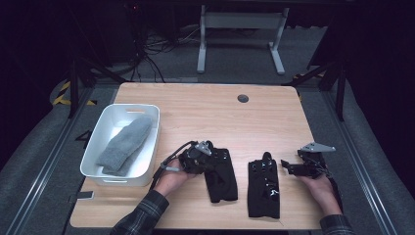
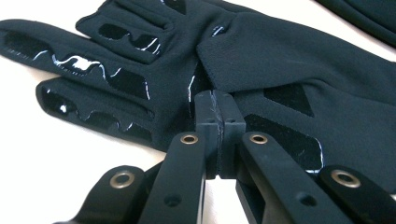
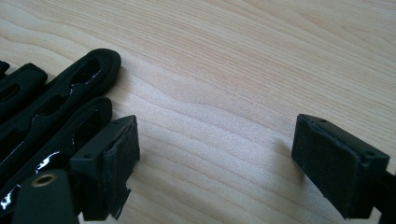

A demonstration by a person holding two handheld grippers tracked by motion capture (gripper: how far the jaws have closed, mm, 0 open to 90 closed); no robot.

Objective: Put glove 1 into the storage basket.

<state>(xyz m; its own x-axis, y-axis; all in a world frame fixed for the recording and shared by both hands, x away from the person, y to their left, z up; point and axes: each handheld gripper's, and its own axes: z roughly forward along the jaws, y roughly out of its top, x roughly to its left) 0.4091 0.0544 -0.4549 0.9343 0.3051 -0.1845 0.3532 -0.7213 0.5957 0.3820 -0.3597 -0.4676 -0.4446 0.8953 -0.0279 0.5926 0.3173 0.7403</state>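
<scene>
Two black gloves lie flat near the table's front edge. My left gripper (image 1: 215, 159) rests on the upper part of the left glove (image 1: 222, 180). In the left gripper view its jaws (image 2: 217, 100) are shut, pad against pad, with their tip touching a fold of that glove (image 2: 289, 60); I see no fabric between the pads. My right gripper (image 1: 287, 167) sits just right of the right glove (image 1: 264, 192). Seen in the right gripper view, it (image 3: 219, 149) is open over bare wood, with the glove's fingers (image 3: 70, 93) beside its left pad (image 3: 116, 154).
A white bin (image 1: 98, 147) at the table's left holds a folded grey cloth (image 1: 125, 144). A round cable hole (image 1: 243, 98) sits near the far edge. A corner of the other glove (image 2: 369, 18) shows in the left gripper view.
</scene>
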